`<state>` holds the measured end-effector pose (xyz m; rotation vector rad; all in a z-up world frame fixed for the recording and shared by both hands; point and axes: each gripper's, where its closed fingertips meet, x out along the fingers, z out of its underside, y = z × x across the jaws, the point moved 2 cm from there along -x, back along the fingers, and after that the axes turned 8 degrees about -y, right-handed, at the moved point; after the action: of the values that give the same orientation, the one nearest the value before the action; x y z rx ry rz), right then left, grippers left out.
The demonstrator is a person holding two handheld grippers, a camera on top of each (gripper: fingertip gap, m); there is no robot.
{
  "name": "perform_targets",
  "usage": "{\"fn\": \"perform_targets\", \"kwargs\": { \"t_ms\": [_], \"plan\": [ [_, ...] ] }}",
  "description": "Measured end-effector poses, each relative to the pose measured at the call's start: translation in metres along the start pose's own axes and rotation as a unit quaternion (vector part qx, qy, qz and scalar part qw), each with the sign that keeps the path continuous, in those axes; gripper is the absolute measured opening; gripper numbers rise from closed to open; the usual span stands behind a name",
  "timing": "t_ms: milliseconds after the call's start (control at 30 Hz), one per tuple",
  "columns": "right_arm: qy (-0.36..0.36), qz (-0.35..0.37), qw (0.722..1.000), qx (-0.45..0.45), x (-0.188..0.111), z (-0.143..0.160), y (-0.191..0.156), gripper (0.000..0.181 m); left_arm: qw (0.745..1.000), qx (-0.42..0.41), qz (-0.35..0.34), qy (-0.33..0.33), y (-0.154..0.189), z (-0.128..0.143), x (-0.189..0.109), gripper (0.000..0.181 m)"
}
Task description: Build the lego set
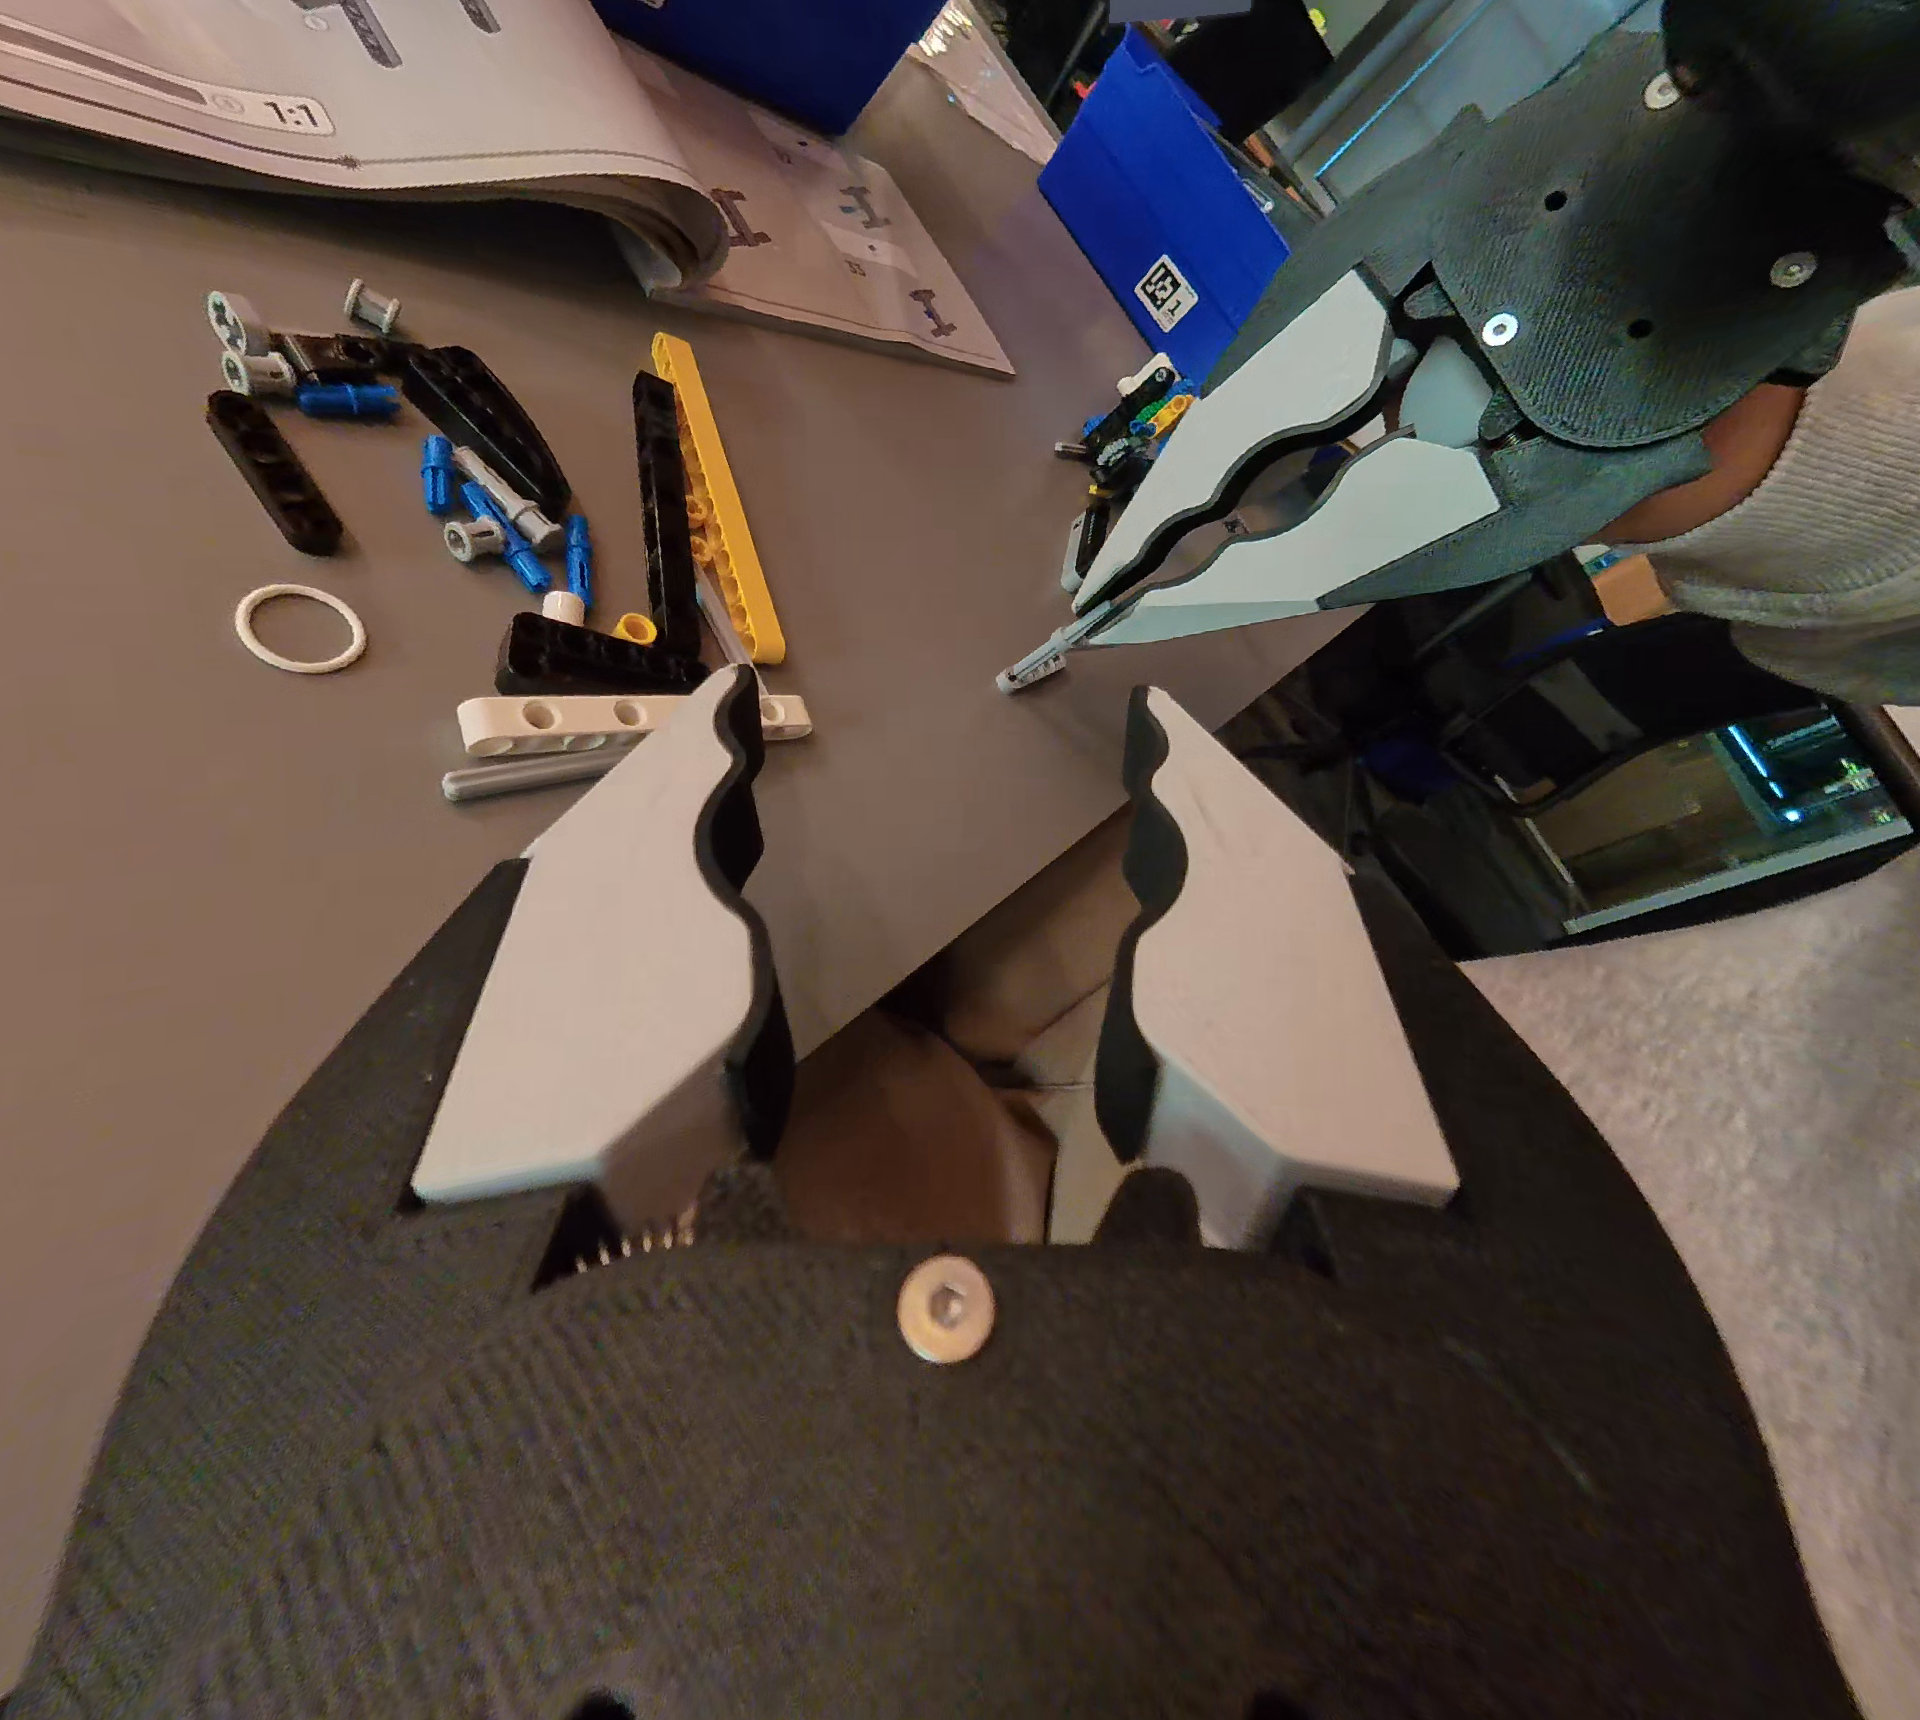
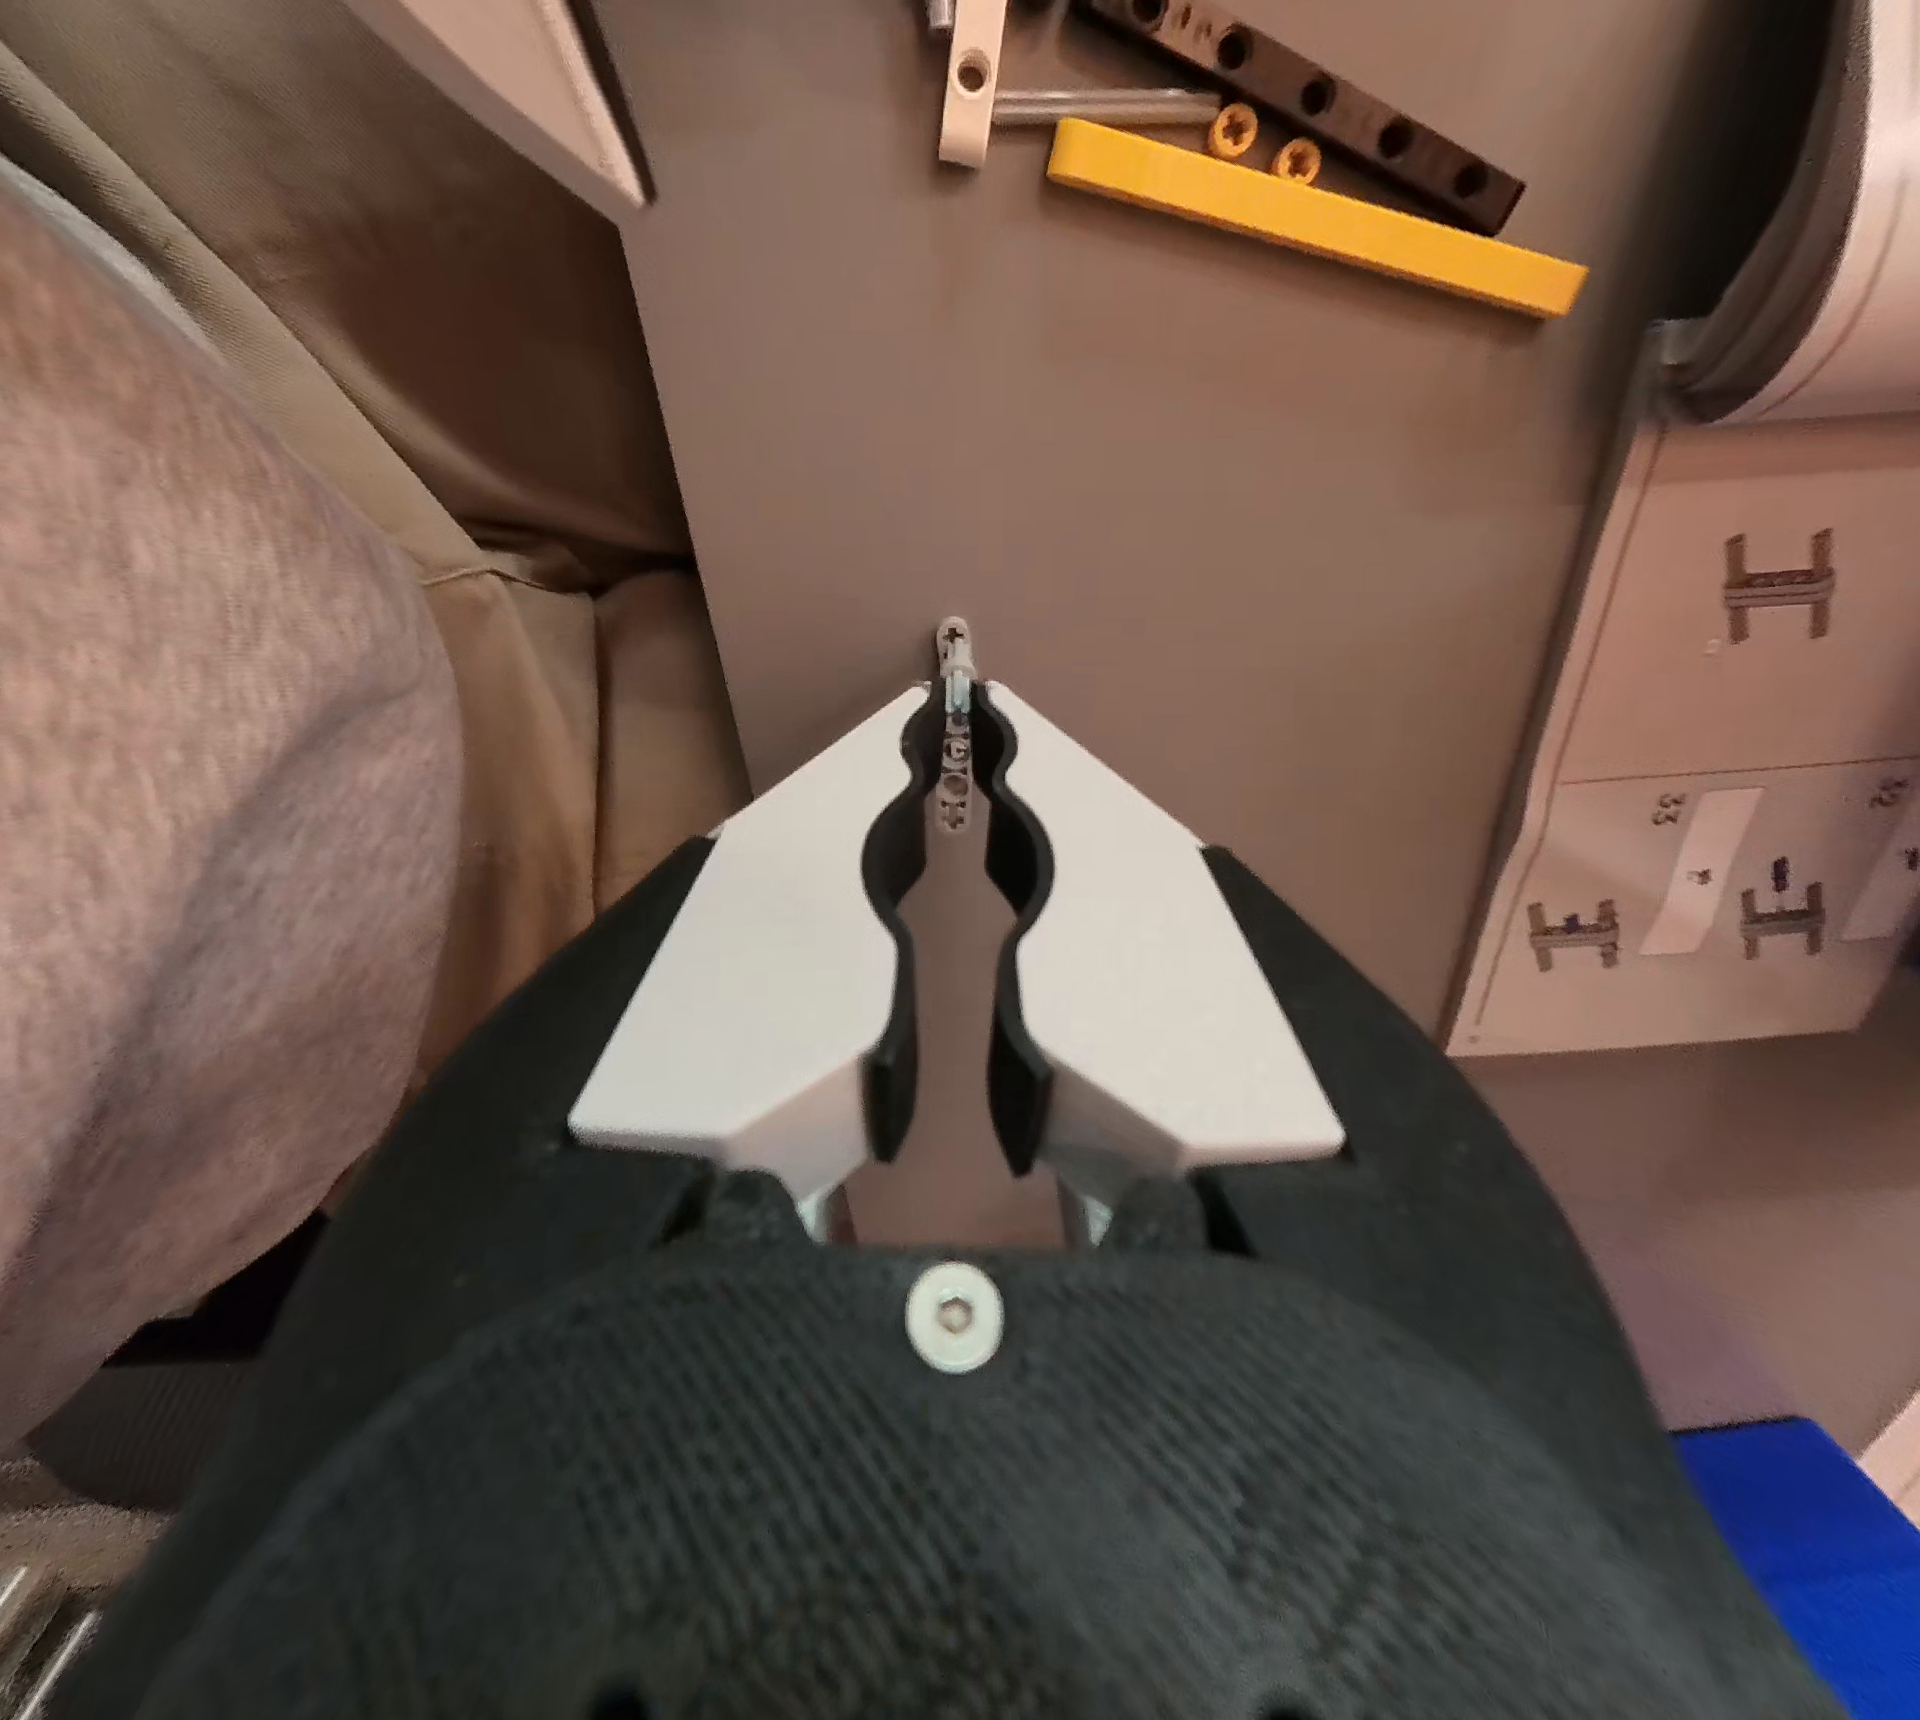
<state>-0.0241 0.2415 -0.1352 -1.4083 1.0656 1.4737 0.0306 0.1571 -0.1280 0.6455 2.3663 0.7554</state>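
While my right gripper [image 2: 957, 691] is pinched nearly closed on a thin grey lego liftarm w/ small holes [image 2: 955, 771], tip hanging just above the grey table [image 2: 1195, 527], my left gripper [image 1: 940, 714] sits wide open w/ nothing in it. Looks like I'm mid-step, bringing this piece over to mate w/ something from the loose pile by the long yellow beam [image 2: 1314, 226]. Next move prob needs the left to grab a partner part and line up holes. Can't tell exactly which part I'm holding tbh, fingers cover most of it.
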Motion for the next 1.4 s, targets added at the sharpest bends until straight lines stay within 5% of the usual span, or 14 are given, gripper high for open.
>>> {"fn": "perform_targets", "kwargs": {
  "t_ms": [33,1400],
  "plan": [
    [-0.001,-0.001,1.0,0.0,0.0009,0.0008,-0.0002,0.004,1.0,0.001,-0.001,0.0,0.0,0.0,-0.0001,0.068],
    [-0.005,-0.017,0.99,0.138,0.0031,0.0041,-0.0029,0.004,1.0,-0.011,-0.007,-0.002,-0.0059,0.0007,-0.0018,0.069]
  ]
}}
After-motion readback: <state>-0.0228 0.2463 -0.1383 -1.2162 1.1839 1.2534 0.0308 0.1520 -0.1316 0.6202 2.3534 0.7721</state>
